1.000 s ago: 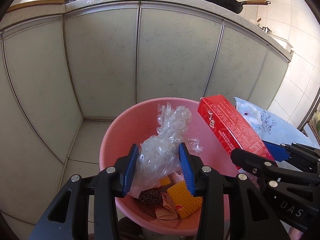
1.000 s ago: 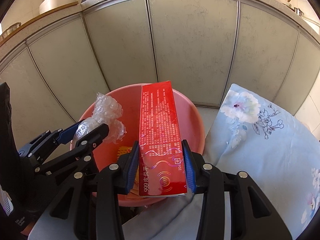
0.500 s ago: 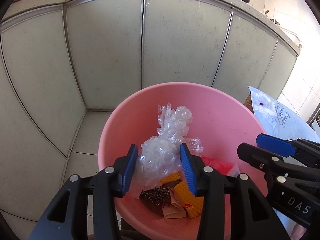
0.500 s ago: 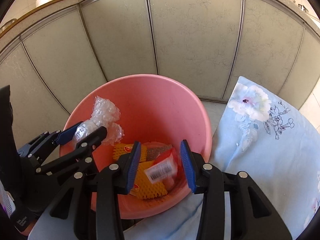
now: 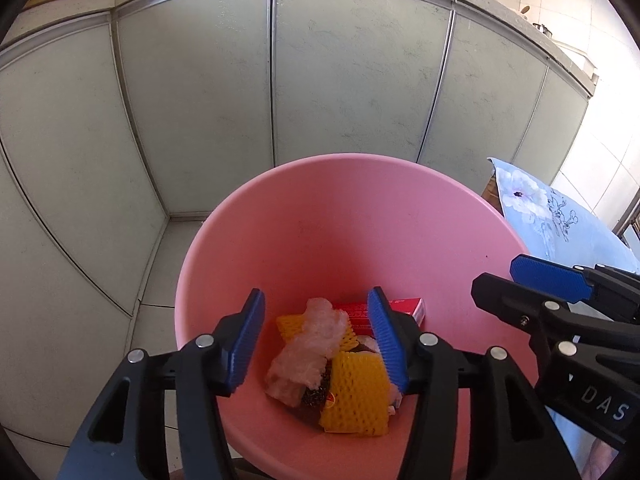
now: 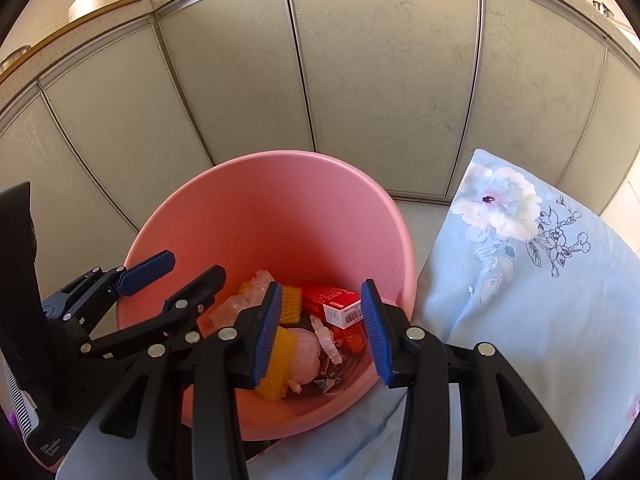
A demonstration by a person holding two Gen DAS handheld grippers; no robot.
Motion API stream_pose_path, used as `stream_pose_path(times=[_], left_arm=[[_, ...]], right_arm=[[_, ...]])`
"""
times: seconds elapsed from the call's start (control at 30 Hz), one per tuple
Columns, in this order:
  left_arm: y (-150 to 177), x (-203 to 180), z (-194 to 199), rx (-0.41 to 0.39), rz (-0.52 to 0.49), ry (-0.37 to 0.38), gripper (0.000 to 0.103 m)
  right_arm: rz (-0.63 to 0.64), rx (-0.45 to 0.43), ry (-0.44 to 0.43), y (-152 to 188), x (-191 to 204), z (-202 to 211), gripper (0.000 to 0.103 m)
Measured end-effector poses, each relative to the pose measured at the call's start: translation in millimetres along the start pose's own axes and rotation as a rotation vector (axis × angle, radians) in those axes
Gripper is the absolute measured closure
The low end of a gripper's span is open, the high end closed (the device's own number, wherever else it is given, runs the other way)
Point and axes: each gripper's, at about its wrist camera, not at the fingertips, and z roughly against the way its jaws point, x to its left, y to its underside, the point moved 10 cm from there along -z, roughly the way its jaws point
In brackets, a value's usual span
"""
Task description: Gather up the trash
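Above a pink bin (image 5: pixel 304 216) in front of pale cabinet doors (image 5: pixel 352 80), two hand-held grippers hang with nothing between their blue pads. The left gripper (image 5: pixel 316 340) points steeply down into the bin's mouth, its jaws opening, the gap between them bare. Directly below that gap lies a wad of clear bubble wrap (image 5: pixel 308 352), resting on yellow foam fruit netting (image 5: pixel 356 392) and a dark scouring pad at the bottom. Its position under the jaws suggests a drop straight down, so it lands in the middle and not on the rim.

The right gripper (image 6: pixel 320 320) hovers beside the left one, just to its right, angled down at a similar slope. Its jaws stand partly spread and hold nothing. Beneath and ahead of its pads a red carton (image 6: pixel 332 304) lies flat in the bin, barcode end up, beside crumpled paper scraps and a pinkish wad. A long box lies low like that once let go, leaving room above it.

Both tools sit close together over the near rim, fingers aimed inward, a pose that keeps any release inside the bin walls. Right of the right gripper, outside the bin, a blue floral cloth (image 6: pixel 540 300) is draped against its side.
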Motion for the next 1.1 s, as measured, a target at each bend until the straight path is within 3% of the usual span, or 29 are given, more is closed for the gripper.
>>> stream_pose_path(times=[0.27, 1.03, 1.1], left_arm=[[-0.1, -0.9, 1.1, 0.0, 0.0, -0.003, 0.043], [-8.7, -3.0, 45.1, -0.067, -0.016, -0.001, 0.043], [-8.9, -3.5, 47.8, -0.069, -0.018, -0.001, 0.043]], right_arm=[[-0.006, -0.009, 0.002, 1.4, -3.9, 5.5, 0.061], [0.008, -0.071, -0.016, 2.7, -4.7, 45.0, 0.061], [0.013, -0.075, -0.017, 2.5, -3.5, 47.9, 0.053]])
